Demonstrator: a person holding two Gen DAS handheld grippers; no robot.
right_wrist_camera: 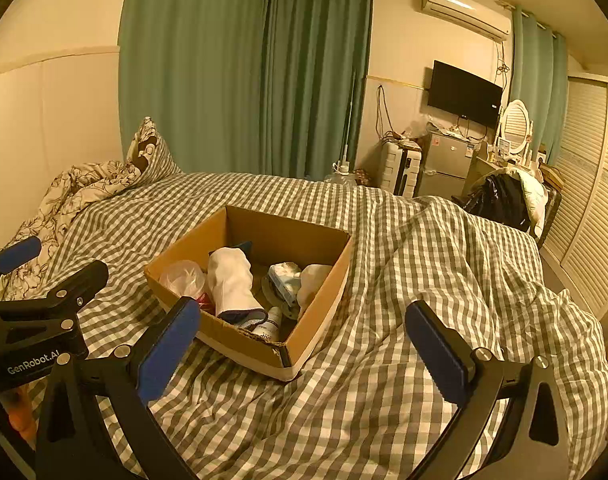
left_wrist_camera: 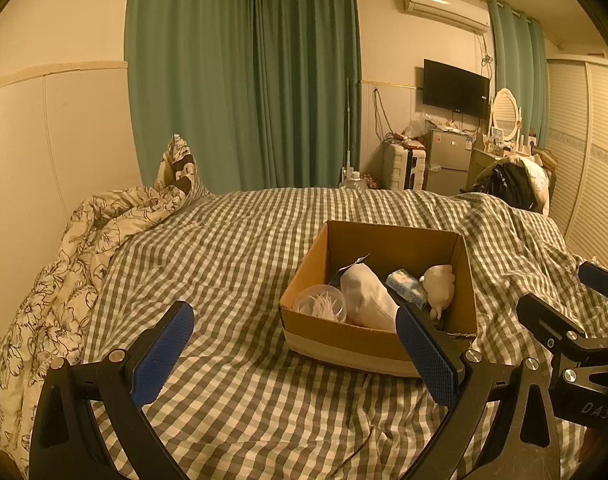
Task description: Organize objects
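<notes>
An open cardboard box (left_wrist_camera: 343, 340) sits on the checked bed cover; it also shows in the right wrist view (right_wrist_camera: 240, 346). Inside lie a white sock (left_wrist_camera: 367, 296), a clear round tub (left_wrist_camera: 321, 304), a tissue pack (left_wrist_camera: 407, 286) and a cream soft toy (left_wrist_camera: 439, 284). The right wrist view also shows a small white bottle (right_wrist_camera: 270, 326) in it. My left gripper (left_wrist_camera: 296, 356) is open and empty, just short of the box's near side. My right gripper (right_wrist_camera: 304, 350) is open and empty, near the box's right corner.
The checked bed cover (left_wrist_camera: 232, 264) has folds on the right (right_wrist_camera: 463, 280). A floral quilt (left_wrist_camera: 64, 280) is bunched at the left against the wall. Beyond the bed stand green curtains (left_wrist_camera: 244, 80), a suitcase (left_wrist_camera: 403, 166), a small fridge (left_wrist_camera: 449, 160) and a chair with clothes (right_wrist_camera: 503, 200).
</notes>
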